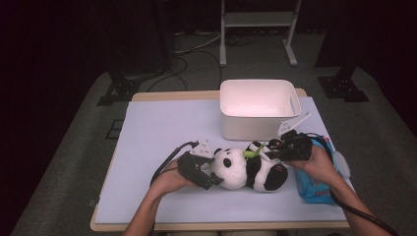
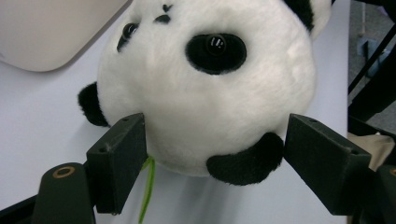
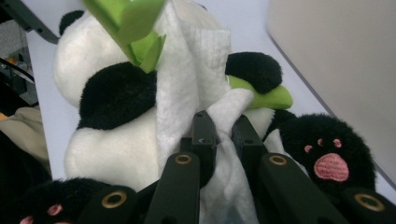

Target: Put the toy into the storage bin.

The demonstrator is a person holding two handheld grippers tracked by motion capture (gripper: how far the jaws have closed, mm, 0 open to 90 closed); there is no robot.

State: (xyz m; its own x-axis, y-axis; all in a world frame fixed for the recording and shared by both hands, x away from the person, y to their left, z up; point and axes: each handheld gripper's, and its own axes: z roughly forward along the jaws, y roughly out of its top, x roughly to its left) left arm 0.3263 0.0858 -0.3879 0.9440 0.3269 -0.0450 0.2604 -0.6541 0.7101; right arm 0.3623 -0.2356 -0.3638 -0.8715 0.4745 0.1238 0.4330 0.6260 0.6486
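Note:
A black-and-white panda plush lies on its back on the pale mat, head toward the left. My left gripper stands open around the head, one jaw at the white cheek and the other at a black ear, without denting the fur. My right gripper hovers over the panda's belly, shut on a white wipe that drapes across the chest. A green felt leaf sticks up beside the wipe.
A white plastic bin stands just behind the panda. A blue wipes packet lies under the right forearm near the table's right edge. The mat is bare at left and back left.

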